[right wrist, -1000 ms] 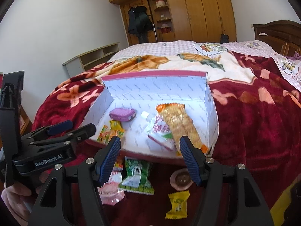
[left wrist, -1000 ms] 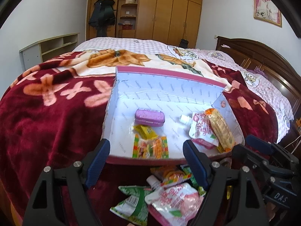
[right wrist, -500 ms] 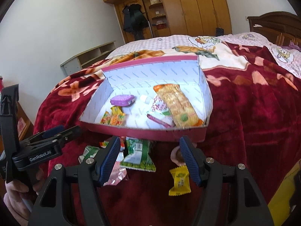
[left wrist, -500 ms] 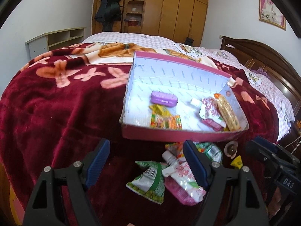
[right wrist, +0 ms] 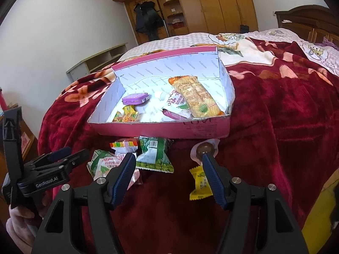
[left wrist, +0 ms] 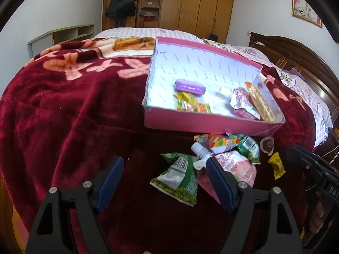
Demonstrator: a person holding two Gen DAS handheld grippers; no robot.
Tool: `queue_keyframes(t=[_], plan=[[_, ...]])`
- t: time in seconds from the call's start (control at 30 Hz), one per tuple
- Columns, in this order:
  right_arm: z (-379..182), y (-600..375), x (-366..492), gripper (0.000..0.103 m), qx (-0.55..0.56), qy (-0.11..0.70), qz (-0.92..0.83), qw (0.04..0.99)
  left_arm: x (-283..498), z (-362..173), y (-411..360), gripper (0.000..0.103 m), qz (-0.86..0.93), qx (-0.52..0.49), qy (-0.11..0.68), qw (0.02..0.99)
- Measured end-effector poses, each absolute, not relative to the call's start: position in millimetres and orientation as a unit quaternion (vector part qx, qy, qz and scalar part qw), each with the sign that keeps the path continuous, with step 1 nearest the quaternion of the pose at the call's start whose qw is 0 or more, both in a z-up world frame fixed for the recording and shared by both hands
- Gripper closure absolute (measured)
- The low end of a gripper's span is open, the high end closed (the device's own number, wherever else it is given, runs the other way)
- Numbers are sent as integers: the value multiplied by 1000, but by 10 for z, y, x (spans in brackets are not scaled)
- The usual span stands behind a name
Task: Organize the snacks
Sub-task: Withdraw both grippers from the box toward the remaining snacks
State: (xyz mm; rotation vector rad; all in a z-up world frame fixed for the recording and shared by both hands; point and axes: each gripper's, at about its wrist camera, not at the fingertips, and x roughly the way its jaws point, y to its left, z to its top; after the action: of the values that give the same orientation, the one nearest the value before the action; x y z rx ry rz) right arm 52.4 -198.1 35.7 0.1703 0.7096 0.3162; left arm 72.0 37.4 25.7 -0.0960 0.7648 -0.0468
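Snacks are heaped at the bed's near edge, just ahead of 2 empty, spread grippers: left gripper, right gripper.

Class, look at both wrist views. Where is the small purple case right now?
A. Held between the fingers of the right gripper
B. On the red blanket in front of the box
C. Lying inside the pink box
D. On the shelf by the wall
C: the purple case lies on the white floor of the pink box, near its left wall, beside yellow sweets; both grippers hold nothing.
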Motion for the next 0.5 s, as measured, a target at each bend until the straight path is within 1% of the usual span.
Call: queue_keyframes(t=[0.5], plan=[[217, -2103, 473, 36, 95, 359, 142, 918, 659, 66, 327, 20, -44, -24, 389, 920]])
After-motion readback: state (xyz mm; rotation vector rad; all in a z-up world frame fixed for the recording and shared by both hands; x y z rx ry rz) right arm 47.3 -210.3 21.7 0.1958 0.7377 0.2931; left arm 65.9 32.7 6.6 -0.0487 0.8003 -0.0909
